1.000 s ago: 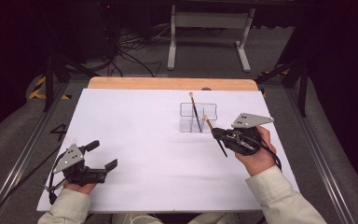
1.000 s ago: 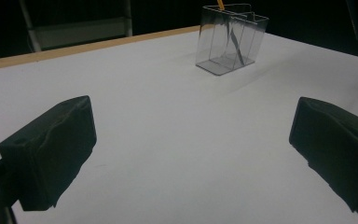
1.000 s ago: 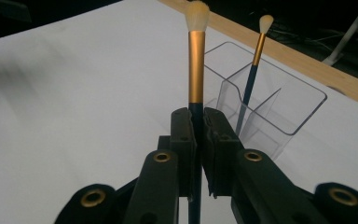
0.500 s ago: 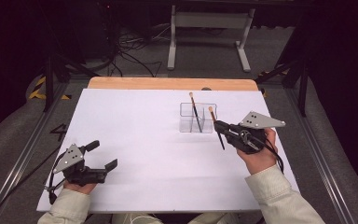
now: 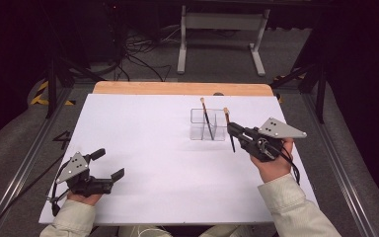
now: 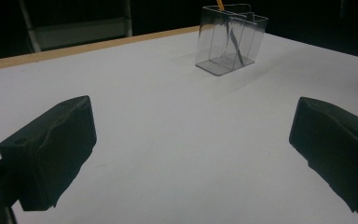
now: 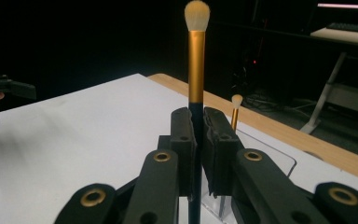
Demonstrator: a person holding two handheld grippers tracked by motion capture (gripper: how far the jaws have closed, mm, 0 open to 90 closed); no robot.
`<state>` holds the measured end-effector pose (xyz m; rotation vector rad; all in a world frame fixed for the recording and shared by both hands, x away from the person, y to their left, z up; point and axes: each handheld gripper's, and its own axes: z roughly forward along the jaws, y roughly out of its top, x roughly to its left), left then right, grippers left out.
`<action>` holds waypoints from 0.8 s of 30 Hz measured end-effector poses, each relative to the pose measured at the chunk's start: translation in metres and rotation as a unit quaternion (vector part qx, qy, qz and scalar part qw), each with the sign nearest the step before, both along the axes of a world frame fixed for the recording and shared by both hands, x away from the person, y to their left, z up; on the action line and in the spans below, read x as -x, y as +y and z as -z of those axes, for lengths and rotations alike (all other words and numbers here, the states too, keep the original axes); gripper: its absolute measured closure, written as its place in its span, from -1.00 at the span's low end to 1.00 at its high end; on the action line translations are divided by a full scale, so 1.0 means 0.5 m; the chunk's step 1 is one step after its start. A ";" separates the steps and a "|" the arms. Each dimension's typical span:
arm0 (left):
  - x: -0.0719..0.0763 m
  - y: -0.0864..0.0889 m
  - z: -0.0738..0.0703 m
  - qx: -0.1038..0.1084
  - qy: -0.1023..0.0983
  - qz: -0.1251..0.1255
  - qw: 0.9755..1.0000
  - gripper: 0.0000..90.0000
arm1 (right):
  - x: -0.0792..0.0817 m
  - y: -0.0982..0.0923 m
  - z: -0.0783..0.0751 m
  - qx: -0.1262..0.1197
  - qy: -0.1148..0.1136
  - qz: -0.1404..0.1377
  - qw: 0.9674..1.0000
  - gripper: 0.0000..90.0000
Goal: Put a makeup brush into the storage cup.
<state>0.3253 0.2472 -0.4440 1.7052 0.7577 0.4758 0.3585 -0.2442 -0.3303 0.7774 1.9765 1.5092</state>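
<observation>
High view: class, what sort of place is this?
Probably a lab or recording studio: a white-covered table in a dark room, cables on the floor behind it, and a metal stand at the back.

high view: above near table edge, facing forward and down; far
left gripper view: low over table [image 6: 177, 154]; faces holder [image 6: 230, 39]
right gripper view: close; shares holder [image 7: 279, 163]

Dim, dark surroundings; the white table [image 5: 153, 128] is evenly lit, with soft shadows and slight blur.
</observation>
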 end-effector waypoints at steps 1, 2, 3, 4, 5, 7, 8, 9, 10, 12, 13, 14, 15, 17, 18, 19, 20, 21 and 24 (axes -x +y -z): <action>0.000 0.000 0.000 0.001 0.001 0.000 1.000 -0.97 | 0.000 0.000 0.000 -0.001 -0.004 0.001 1.000 0.86; 0.000 0.000 0.000 0.000 0.000 0.000 1.000 -0.97 | -0.001 0.000 0.000 -0.003 -0.007 0.001 1.000 0.86; 0.000 0.000 0.000 0.000 0.000 0.000 1.000 -0.97 | -0.002 0.000 0.000 -0.005 -0.011 0.001 1.000 0.86; 0.000 0.000 0.000 0.000 0.000 0.001 1.000 -0.97 | -0.003 0.000 0.000 -0.007 -0.014 0.001 1.000 0.86; 0.000 0.000 0.000 0.000 0.000 0.000 1.000 -0.97 | -0.004 0.000 0.000 -0.008 -0.016 0.002 1.000 0.86; 0.000 0.000 0.000 0.000 0.000 0.001 1.000 -0.97 | -0.008 0.000 0.000 -0.011 -0.020 0.005 1.000 0.86; 0.000 0.000 0.000 0.000 0.000 0.001 1.000 -0.97 | -0.009 0.000 0.000 -0.013 -0.022 0.006 1.000 0.86; 0.000 0.000 0.000 0.000 0.000 0.001 1.000 -0.97 | -0.009 0.000 0.000 -0.013 -0.022 0.006 1.000 0.86; -0.001 0.000 0.000 0.000 0.000 0.001 1.000 -0.97 | -0.010 -0.001 0.000 -0.014 -0.022 0.007 1.000 0.86; -0.001 0.000 0.001 0.000 0.001 0.001 1.000 -0.97 | -0.015 -0.002 0.001 -0.021 -0.023 0.013 0.999 0.86; -0.001 0.000 0.001 0.000 0.001 0.001 1.000 -0.97 | -0.016 -0.003 0.001 -0.023 -0.025 0.016 0.999 0.86; -0.001 0.000 0.001 0.000 0.001 0.001 1.000 -0.97 | -0.017 -0.003 0.001 -0.024 -0.025 0.017 0.999 0.86; -0.001 0.000 0.001 0.000 0.001 0.001 1.000 -0.97 | -0.019 -0.004 0.001 -0.026 -0.027 0.018 0.999 0.86; -0.001 -0.001 0.001 -0.001 0.001 0.001 1.000 -0.97 | -0.022 -0.004 0.001 -0.030 -0.029 0.021 0.999 0.86; -0.001 -0.001 0.001 -0.001 0.001 0.001 1.000 -0.97 | -0.024 -0.005 0.001 -0.032 -0.031 0.022 0.999 0.86; -0.001 0.000 0.001 0.000 0.001 0.001 1.000 -0.97 | -0.028 -0.005 0.002 -0.036 -0.032 0.025 0.999 0.86; -0.001 0.000 0.001 0.000 0.001 0.001 1.000 -0.97 | -0.030 -0.005 0.002 -0.036 -0.032 0.028 0.998 0.86; -0.001 0.000 0.001 0.000 0.001 0.001 1.000 -0.97 | -0.031 -0.004 0.003 -0.039 -0.031 0.029 0.998 0.86; -0.001 0.000 0.001 0.000 0.002 0.001 1.000 -0.97 | -0.035 -0.004 0.004 -0.040 -0.034 0.032 0.998 0.86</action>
